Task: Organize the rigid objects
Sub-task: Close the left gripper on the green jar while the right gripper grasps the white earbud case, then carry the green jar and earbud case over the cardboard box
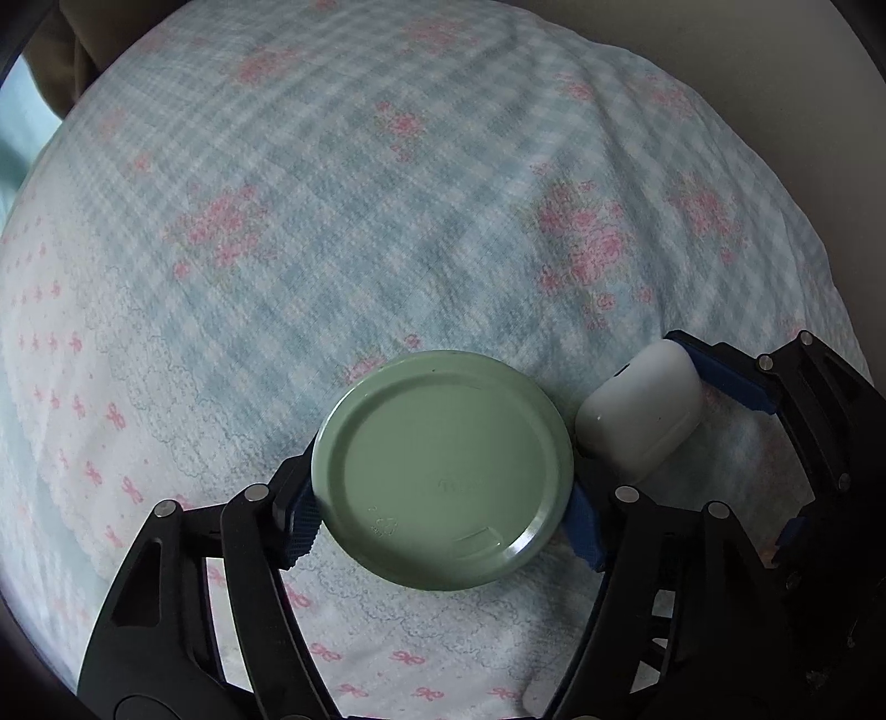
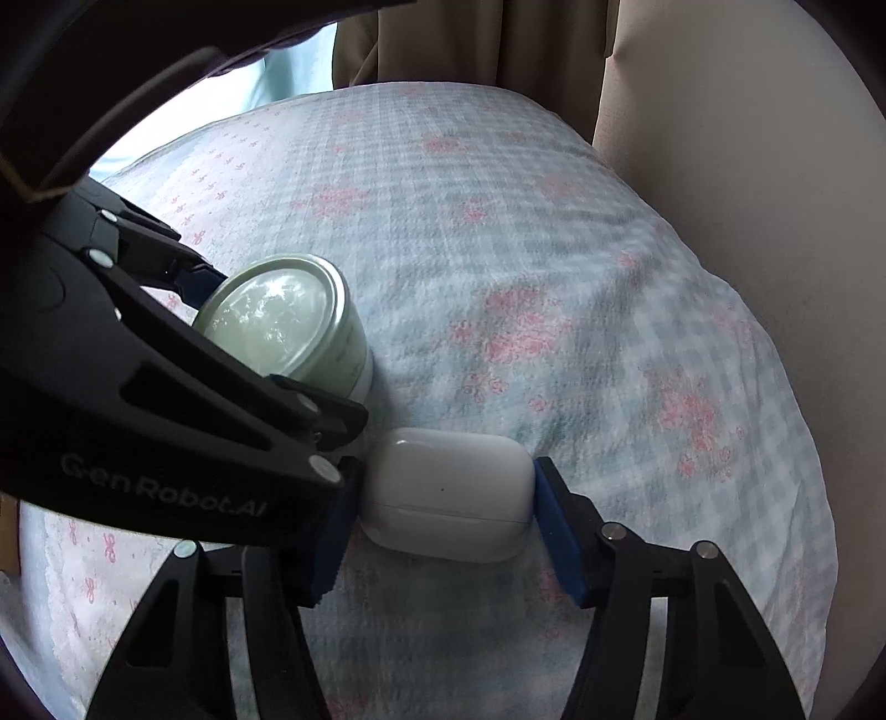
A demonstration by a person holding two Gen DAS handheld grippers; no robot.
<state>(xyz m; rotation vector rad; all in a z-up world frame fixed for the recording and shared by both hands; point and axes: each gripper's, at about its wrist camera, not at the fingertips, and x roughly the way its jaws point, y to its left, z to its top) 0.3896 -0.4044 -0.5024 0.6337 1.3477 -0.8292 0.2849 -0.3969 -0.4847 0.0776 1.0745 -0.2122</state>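
A pale green round jar [image 1: 443, 476] stands upright on the bedspread, its lid facing up. My left gripper [image 1: 443, 526] comes straight down over it, and both blue pads [image 1: 302, 526] press on the jar's sides. Right beside the jar lies a white earbud case [image 2: 448, 493]. My right gripper [image 2: 446, 526] is shut on that case, one blue pad [image 2: 556, 526] on each short end. The case [image 1: 637, 421] also shows at the right of the left wrist view. In the right wrist view the jar [image 2: 288, 321] sits at the left between the left gripper's black fingers.
Both things rest on a soft blue-checked bedspread with pink flowers [image 1: 387, 221], which bulges and wrinkles. Its white lace-patterned border [image 1: 83, 415] runs along the left. Brown curtains [image 2: 443, 39] hang behind the bed, and a pale wall [image 2: 747, 194] borders the right side.
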